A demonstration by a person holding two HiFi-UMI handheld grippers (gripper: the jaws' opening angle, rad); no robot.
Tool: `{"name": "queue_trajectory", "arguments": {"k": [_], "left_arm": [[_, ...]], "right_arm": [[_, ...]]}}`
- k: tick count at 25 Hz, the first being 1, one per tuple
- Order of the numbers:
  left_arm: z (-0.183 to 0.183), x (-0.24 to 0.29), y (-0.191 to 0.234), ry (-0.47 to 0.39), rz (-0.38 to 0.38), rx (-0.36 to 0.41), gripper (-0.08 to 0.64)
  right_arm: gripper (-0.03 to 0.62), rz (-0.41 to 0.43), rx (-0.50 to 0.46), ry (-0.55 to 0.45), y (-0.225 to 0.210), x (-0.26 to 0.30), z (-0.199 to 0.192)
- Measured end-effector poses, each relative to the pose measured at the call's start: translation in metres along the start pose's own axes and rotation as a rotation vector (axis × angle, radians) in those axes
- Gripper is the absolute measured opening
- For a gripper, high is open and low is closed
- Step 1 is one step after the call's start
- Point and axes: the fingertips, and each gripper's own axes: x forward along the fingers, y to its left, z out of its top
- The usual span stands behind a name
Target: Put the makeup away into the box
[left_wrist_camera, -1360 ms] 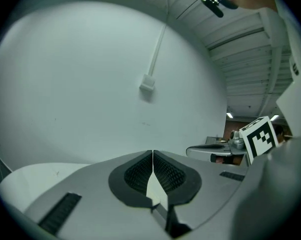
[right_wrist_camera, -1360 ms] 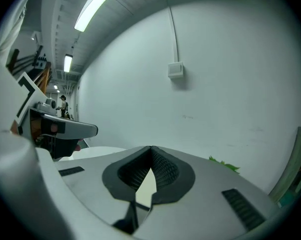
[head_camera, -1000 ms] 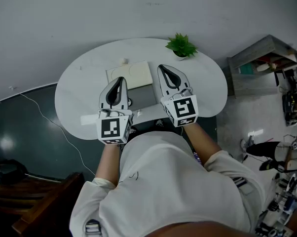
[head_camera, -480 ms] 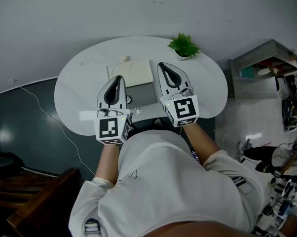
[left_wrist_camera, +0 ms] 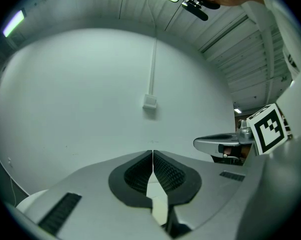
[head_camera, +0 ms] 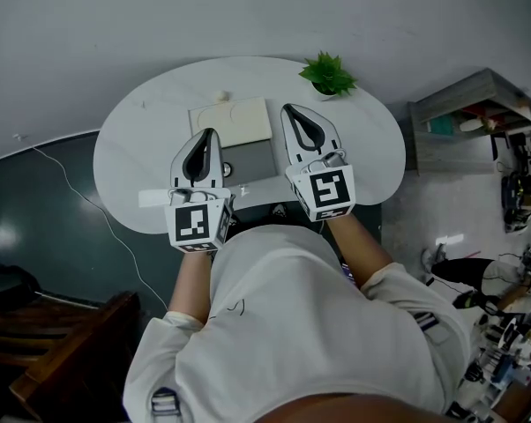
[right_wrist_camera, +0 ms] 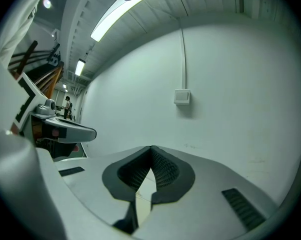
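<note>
Two grippers are held over one white oval table (head_camera: 129, 148). The left gripper (head_camera: 210, 133) is seen in its own view with the jaws closed tip to tip and nothing gripped between them. The right gripper (head_camera: 288, 109) is likewise fully closed and empty.

One box (head_camera: 232, 122) lies on the table in front of the person, between the two grippers. A cream flat part is seen farther off and a grey part (head_camera: 250, 159) nearer. Whether these are lid and tray cannot be told. Its near left corner is covered by the left gripper.

One potted plant (head_camera: 327, 76) stands at the table's far right edge. One small pale item (head_camera: 220, 95) lies just beyond the box and is too small to be identified, so the makeup cannot be made out with certainty.

One wall fitting (left_wrist_camera: 149, 102) is seen in both gripper views. One shelf unit (head_camera: 464, 117) is cut off at the right edge. The table's near edge is hidden by the grippers and the person's body.
</note>
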Motion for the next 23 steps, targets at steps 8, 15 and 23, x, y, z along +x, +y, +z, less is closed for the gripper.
{"name": "queue_trajectory", "arguments": {"k": [8, 15, 23], "left_arm": [[-0.0012, -0.0016, 0.0029, -0.004, 0.014, 0.006, 0.022], [-0.0053, -0.0027, 0.0040, 0.004, 0.016, 0.012, 0.021], [-0.0072, -0.0019, 0.0084, 0.007, 0.022, 0.011, 0.021]], "right_arm": [[-0.003, 0.001, 0.004, -0.003, -0.0008, -0.0005, 0.0005], [-0.003, 0.003, 0.003, -0.001, 0.0015, 0.0002, -0.0004], [-0.003, -0.003, 0.000, 0.002, 0.0009, 0.0019, -0.0012]]}}
